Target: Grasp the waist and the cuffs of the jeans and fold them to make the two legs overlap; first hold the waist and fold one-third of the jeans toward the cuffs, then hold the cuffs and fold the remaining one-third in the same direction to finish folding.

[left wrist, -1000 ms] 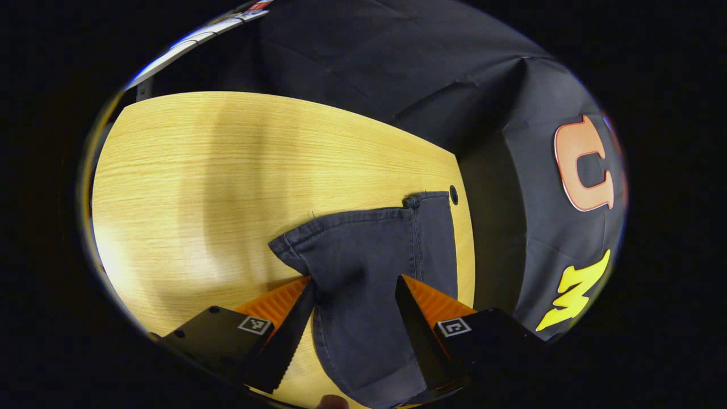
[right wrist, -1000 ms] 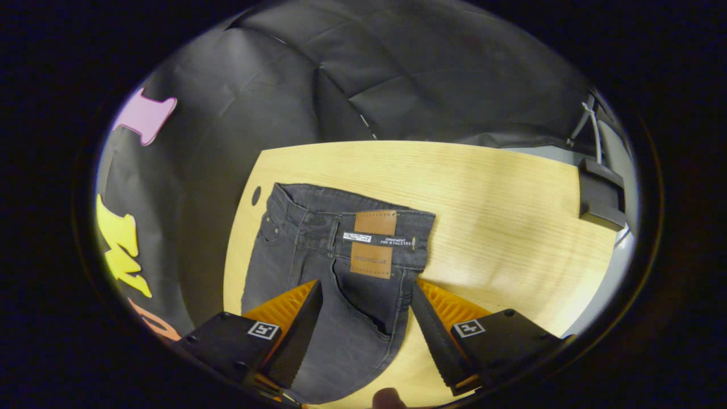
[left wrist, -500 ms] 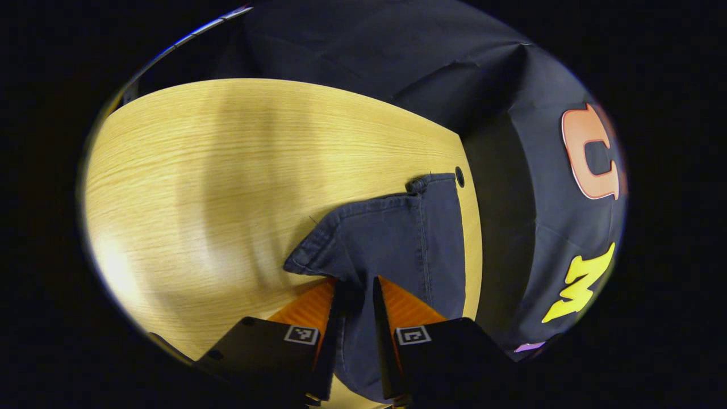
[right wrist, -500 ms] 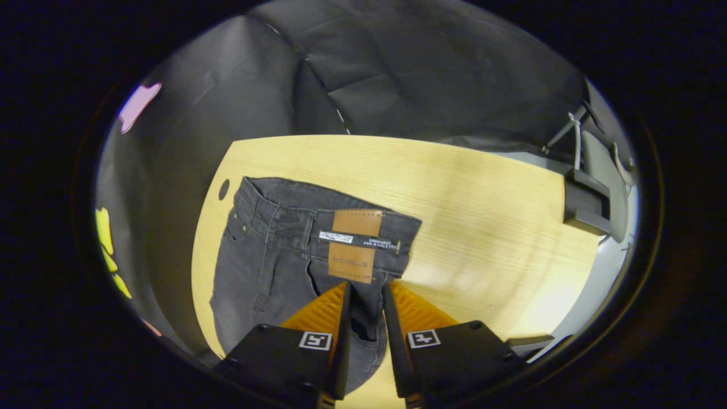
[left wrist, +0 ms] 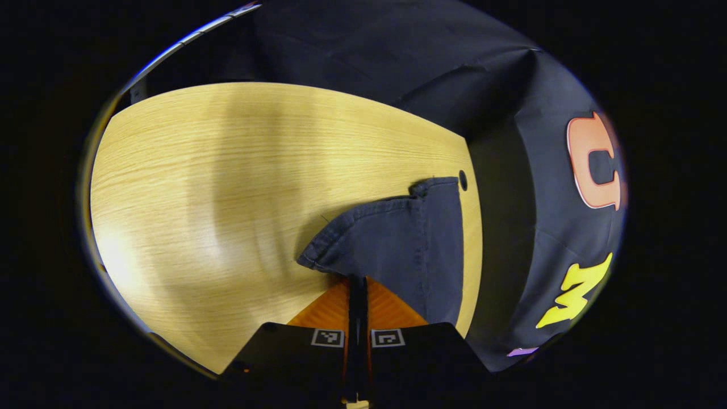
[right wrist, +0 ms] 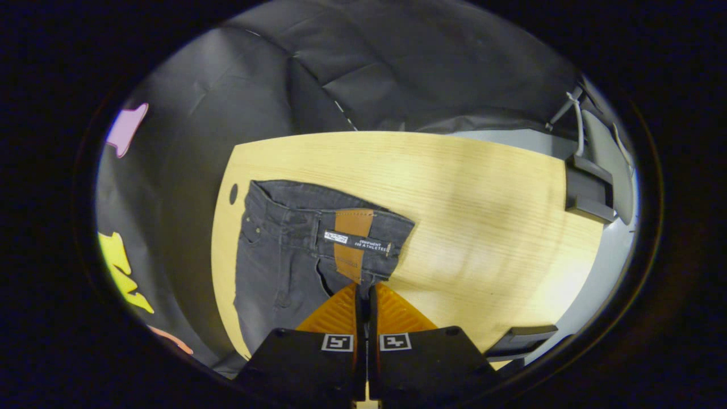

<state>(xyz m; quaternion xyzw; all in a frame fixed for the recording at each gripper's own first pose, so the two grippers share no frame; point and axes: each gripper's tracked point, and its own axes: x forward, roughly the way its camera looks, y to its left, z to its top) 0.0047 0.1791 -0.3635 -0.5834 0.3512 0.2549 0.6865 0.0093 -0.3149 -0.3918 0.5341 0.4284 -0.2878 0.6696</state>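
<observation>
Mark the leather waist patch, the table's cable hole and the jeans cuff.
leather waist patch [right wrist: 351, 244], right gripper view, on the patch's lower half below the label strip.
cable hole [right wrist: 233, 193], right gripper view, on the dark opening near the table corner.
jeans cuff [left wrist: 363, 218], left gripper view, on the stitched hem edge.

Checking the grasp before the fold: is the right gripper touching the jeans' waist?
Touching. In the right gripper view the right gripper is closed on the jeans just below the waistband patch, denim pinched between its fingers.
</observation>
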